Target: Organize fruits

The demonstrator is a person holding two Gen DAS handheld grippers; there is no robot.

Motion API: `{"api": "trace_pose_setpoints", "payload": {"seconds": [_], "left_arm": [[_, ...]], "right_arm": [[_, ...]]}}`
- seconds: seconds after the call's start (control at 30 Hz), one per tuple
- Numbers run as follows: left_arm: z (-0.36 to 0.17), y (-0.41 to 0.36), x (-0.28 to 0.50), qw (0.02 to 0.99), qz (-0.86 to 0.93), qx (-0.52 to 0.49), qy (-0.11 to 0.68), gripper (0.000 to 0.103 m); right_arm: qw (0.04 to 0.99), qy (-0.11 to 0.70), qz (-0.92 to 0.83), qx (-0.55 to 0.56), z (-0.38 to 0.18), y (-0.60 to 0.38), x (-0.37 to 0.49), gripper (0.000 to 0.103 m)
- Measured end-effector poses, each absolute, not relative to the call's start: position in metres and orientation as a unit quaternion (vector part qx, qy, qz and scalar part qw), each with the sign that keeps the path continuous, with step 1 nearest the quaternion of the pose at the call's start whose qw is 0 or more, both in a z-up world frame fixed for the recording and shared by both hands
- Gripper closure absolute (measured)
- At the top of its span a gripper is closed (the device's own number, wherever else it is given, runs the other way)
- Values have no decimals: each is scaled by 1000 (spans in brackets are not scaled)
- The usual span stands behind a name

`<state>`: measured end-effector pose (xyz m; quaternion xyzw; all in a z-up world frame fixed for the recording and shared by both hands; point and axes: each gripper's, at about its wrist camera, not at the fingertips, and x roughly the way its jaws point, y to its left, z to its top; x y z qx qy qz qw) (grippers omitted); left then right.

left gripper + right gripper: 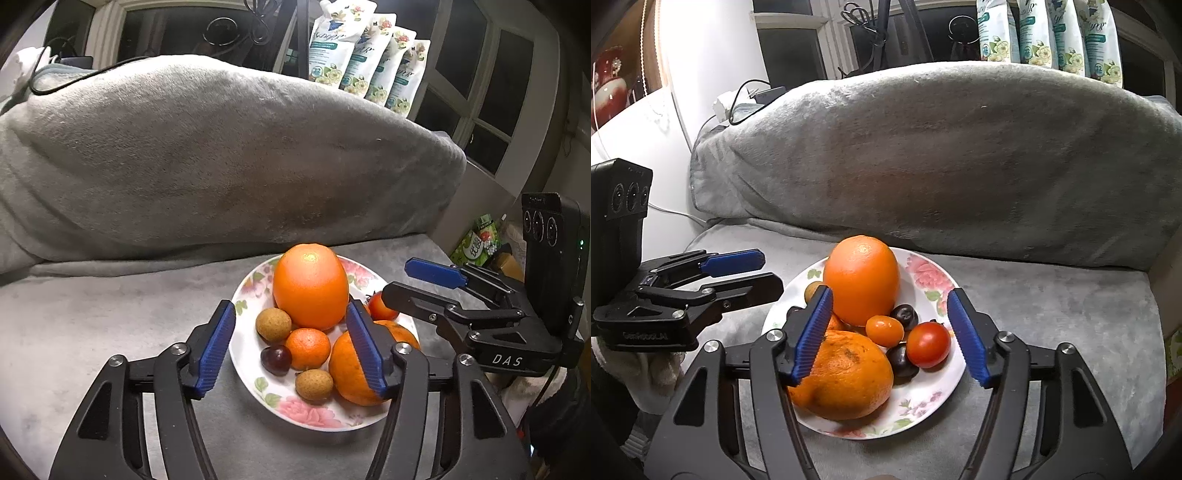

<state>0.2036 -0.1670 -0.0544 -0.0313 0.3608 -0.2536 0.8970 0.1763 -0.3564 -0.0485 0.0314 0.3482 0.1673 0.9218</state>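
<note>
**Fruit plate between two open grippers**

Grey plush fabric covers the surface (110, 314), and a large grey cushion (221, 155) lies behind it, with a row of floral pouches (365, 59) standing before dark window panes. On the fabric sits a white plate (243, 354) with pink flower print, and the fruits are piled in it. A big orange (310, 286) stands upright at the far side. A second, flatter orange (846, 376) lies at the near side, on the right. Between them lie a small mandarin (307, 349), two brown longans (273, 324), a dark grape (276, 360), a red cherry tomato (928, 344) and a tiny orange kumquat (884, 330).

Both grippers hover over the near edge of the plate, side by side. The left gripper (291, 347) has its blue fingers spread wide, gripping nothing; the small fruits show in the gap. The right gripper (892, 338) is likewise parted wide and empty, its left finger in front of the flatter orange.
</note>
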Motion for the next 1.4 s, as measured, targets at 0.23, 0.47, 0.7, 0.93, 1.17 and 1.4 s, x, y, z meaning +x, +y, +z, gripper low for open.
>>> {"api": "trace_pose_setpoints", "payload": {"seconds": [0.23, 0.47, 0.7, 0.93, 1.17, 1.4], "left_arm": [[-54, -167, 204, 901, -239, -30, 360, 24], [-55, -168, 204, 901, -233, -20, 364, 24], [-54, -170, 205, 902, -227, -16, 367, 23], [-54, -171, 202, 904, -220, -7, 367, 23], [-52, -173, 201, 907, -207, 10, 366, 23], [-51, -173, 199, 909, -202, 13, 364, 23]], "right_arm": [[929, 337, 146, 33, -45, -361, 175, 14], [930, 340, 136, 32, -45, -364, 176, 13], [929, 344, 137, 33, -46, -362, 178, 13], [928, 348, 131, 37, -48, -364, 179, 12], [930, 343, 128, 41, -46, -368, 175, 4], [928, 348, 128, 36, -46, -366, 176, 4]]}}
